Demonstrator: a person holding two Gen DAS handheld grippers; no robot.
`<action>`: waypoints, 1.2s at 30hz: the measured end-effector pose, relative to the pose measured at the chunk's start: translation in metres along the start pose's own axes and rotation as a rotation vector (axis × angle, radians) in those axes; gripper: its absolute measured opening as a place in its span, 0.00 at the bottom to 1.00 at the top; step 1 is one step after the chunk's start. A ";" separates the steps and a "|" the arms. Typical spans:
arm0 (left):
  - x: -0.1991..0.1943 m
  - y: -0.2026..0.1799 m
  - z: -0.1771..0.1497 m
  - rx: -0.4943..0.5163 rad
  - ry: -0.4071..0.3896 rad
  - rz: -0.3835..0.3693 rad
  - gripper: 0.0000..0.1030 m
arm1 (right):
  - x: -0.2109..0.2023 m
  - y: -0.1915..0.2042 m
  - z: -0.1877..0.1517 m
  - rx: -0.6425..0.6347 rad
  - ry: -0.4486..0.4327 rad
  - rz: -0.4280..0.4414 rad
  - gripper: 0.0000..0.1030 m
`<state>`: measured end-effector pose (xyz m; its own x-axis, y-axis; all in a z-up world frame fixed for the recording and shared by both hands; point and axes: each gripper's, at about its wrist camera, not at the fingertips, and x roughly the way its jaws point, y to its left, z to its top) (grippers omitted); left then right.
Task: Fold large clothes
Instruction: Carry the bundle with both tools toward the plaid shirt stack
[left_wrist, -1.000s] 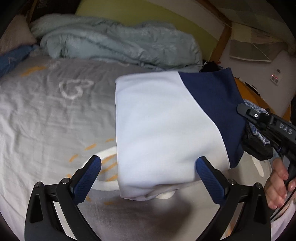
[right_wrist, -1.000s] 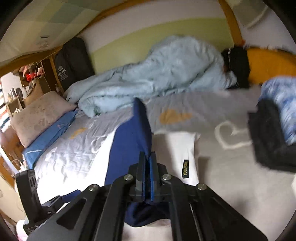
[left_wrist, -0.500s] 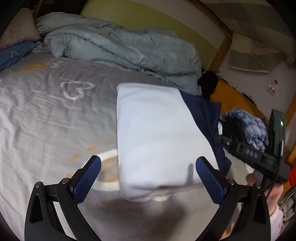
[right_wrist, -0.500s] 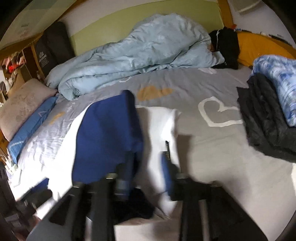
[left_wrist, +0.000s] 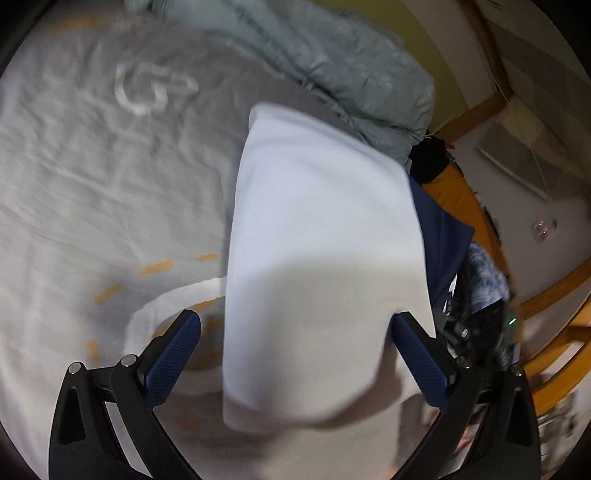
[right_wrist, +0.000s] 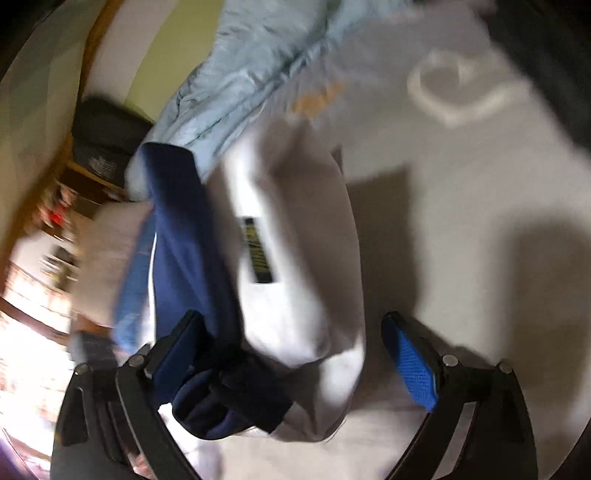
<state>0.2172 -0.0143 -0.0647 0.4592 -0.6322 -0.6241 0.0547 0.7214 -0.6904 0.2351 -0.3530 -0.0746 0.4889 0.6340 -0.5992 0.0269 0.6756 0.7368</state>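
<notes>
Garment (left_wrist: 317, 236) is down on the grey bedsheet (left_wrist: 92, 177) now, a white-and-navy top folded into a compact rectangle, white panel up, navy part (left_wrist: 439, 236) poking out along its far right edge. Looks to me like the fold is basically done, prob. the last one.

R gripper (right_wrist: 295, 354): jaws have just been opening, and they stand wide now. The navy sleeve end (right_wrist: 229, 395) and white hem lie loose between the blue pads (right_wrist: 413, 369), nothing pinched, so I read it as let go. L gripper (left_wrist: 295, 354): jaws spread wide too, near edge of the white panel sits between them, pads (left_wrist: 170, 354) not pressing on it. Both released.

What's left, my guess: tidy that bunched navy bit at the near corner, maybe square the stack, then shift it over by the other clothes.

Hard to see: both views are motion-smeared. Near edge of the fold is in shadow in the L view, can't tell if layers line up. Label (right_wrist: 258, 254) on the white cloth is unreadable. The heap past the navy edge (left_wrist: 480, 273) is too blurred to tell what's in it. Underside of the fold is hidden, ofc.
</notes>
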 end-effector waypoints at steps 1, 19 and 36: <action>0.007 0.003 0.003 -0.014 0.035 -0.045 1.00 | 0.002 -0.001 -0.001 -0.014 -0.005 0.012 0.92; -0.017 -0.069 0.025 0.117 0.002 -0.243 0.73 | -0.056 0.055 -0.007 -0.137 -0.147 0.119 0.60; 0.063 -0.382 0.034 0.468 0.033 -0.474 0.73 | -0.332 0.015 0.052 -0.128 -0.611 0.067 0.61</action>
<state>0.2556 -0.3200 0.1723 0.2635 -0.9142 -0.3080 0.6263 0.4049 -0.6661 0.1185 -0.5726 0.1519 0.8971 0.3724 -0.2376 -0.1072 0.7053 0.7008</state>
